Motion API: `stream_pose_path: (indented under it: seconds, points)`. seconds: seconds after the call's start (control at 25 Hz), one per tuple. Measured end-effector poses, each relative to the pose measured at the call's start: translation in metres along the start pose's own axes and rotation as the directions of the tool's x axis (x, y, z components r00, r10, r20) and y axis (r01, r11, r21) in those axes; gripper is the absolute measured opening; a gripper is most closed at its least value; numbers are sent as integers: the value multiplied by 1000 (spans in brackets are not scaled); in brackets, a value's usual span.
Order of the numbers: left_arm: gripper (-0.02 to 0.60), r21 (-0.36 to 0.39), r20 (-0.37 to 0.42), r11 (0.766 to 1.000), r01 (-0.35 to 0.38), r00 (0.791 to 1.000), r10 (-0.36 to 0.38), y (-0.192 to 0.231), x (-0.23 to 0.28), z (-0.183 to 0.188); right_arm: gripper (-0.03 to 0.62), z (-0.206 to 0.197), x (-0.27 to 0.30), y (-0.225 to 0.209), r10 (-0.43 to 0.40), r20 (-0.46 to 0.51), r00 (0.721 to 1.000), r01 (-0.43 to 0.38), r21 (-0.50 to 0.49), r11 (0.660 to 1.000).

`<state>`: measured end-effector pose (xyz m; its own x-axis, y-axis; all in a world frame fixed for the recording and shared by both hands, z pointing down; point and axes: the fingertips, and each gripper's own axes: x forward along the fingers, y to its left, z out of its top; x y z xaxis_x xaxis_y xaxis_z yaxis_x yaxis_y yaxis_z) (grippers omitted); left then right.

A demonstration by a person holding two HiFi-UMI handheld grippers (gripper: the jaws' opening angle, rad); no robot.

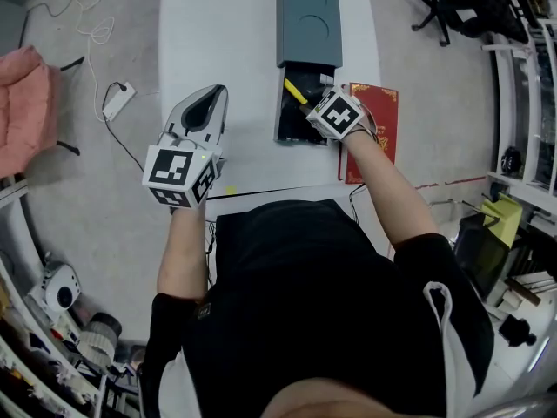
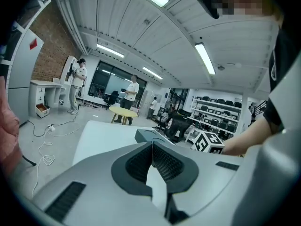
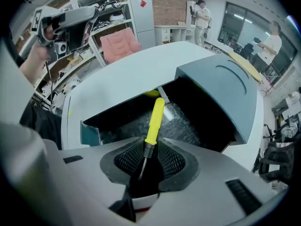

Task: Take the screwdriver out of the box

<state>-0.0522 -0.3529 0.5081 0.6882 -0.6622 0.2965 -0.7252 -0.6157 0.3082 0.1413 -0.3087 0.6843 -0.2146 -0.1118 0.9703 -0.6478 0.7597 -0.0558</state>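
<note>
A teal box (image 1: 308, 23) lies on the white table (image 1: 226, 42), with its black inner tray (image 1: 291, 120) slid out toward me. In the tray rests a screwdriver (image 1: 294, 91) with a yellow handle (image 3: 155, 117). My right gripper (image 3: 149, 147) points steeply down into the tray. Its jaws stand close on either side of the metal collar below the handle, with a thin gap still showing. In the head view the right gripper (image 1: 315, 103) is mostly hidden under its marker cube. My left gripper (image 1: 216, 90) hovers over the table left of the box, shut and empty (image 2: 152, 142).
A red booklet (image 1: 383, 120) lies right of the box at the table's edge. A power strip (image 1: 117, 100) with cables and a pink cushion (image 1: 26, 103) are on the floor to the left. An office chair (image 1: 435, 7) stands at the far right.
</note>
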Motion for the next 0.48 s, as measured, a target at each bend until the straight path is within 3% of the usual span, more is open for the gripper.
stream_pose_path:
  seconds: [0.28,0.48]
  points:
    - [18,-1,11,1000,6,1000,-6,-4,-9,2,101,-1,5,2,-60,-81,995,52,-97,994]
    - [18,6,11,1000,6,1000,-6,-8,-19,3,89,-2,-1,3,-57,-20,998,57,11,998]
